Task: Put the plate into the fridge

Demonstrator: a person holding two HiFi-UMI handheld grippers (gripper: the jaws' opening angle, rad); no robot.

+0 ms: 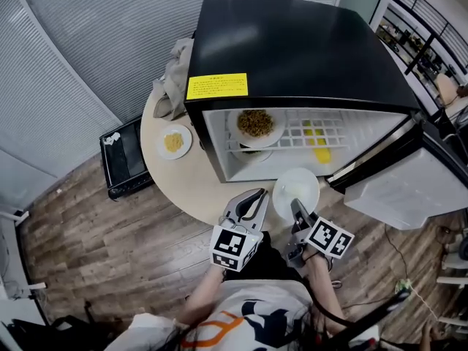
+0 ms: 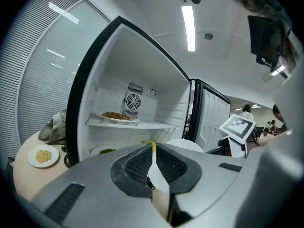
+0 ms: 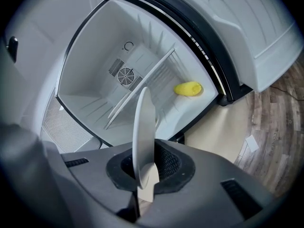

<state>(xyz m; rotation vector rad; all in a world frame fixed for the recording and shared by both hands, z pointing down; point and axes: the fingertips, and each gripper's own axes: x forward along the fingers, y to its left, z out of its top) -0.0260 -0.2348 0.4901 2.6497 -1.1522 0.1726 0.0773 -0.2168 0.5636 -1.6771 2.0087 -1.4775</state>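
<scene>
Right claw [image 3: 145, 167] is pinched tight on the white plate [image 3: 144, 122] rim by the open fridge [image 1: 292, 50]; left claw [image 2: 153, 163] is closed, empty.

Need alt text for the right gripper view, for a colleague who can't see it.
The right gripper is shut on the rim of a round white plate, seen edge-on, before the open black fridge with a white interior. A small yellow object lies inside it.

floor [image 1: 88, 225]: wood planks, lower left | walls: grey slat blinds [image 1: 88, 42], upper left | furn: round beige table [image 1: 183, 183] ctr, black box [image 1: 126, 156] on floor, left | light: ceiling strip [image 2: 188, 27], top ctr
</scene>
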